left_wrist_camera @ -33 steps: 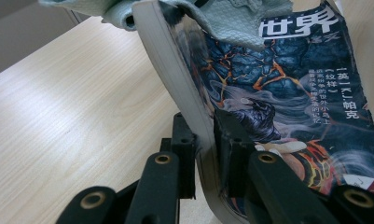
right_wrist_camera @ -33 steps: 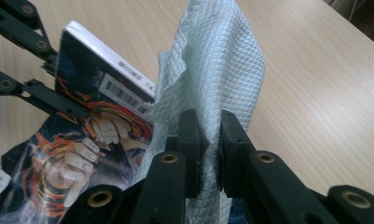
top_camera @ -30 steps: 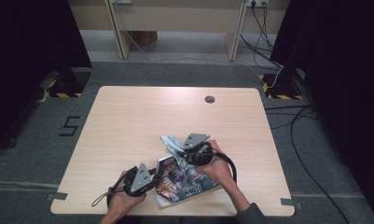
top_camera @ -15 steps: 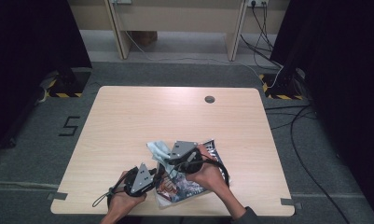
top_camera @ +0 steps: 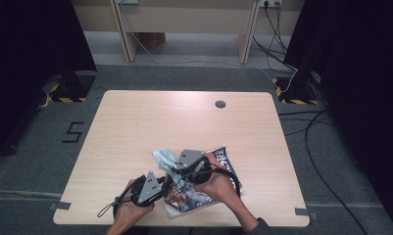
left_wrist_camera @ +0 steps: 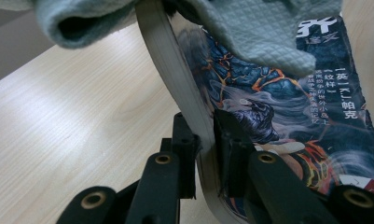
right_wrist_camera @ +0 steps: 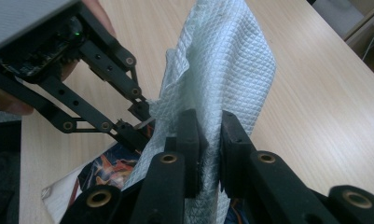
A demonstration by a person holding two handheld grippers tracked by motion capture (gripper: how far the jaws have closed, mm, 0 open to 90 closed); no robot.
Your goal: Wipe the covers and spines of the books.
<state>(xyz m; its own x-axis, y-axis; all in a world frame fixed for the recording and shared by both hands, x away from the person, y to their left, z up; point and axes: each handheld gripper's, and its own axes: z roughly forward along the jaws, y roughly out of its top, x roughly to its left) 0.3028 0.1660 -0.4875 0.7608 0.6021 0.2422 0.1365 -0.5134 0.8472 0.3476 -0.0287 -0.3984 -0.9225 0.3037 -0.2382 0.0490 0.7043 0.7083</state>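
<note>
A book with a dark, colourful cover lies near the table's front edge. My left gripper is shut on its left edge. In the left gripper view the jaws pinch the cover and the page block, which curves upward. My right gripper hangs just over the book, shut on a pale quilted cloth. The right gripper view shows its jaws clamped on the cloth, with the left gripper and the book close behind. The cloth drapes over the book's top.
The wooden table stretches away beyond the book, with a round cable hole near its far edge. Both hands are at the front edge. Cables run over the floor at the right, and a tape figure five marks the floor at the left.
My right gripper has carried the cloth leftward over the book, closer to the left gripper, uncovering the book's right part. The left gripper has stayed put on the book.
</note>
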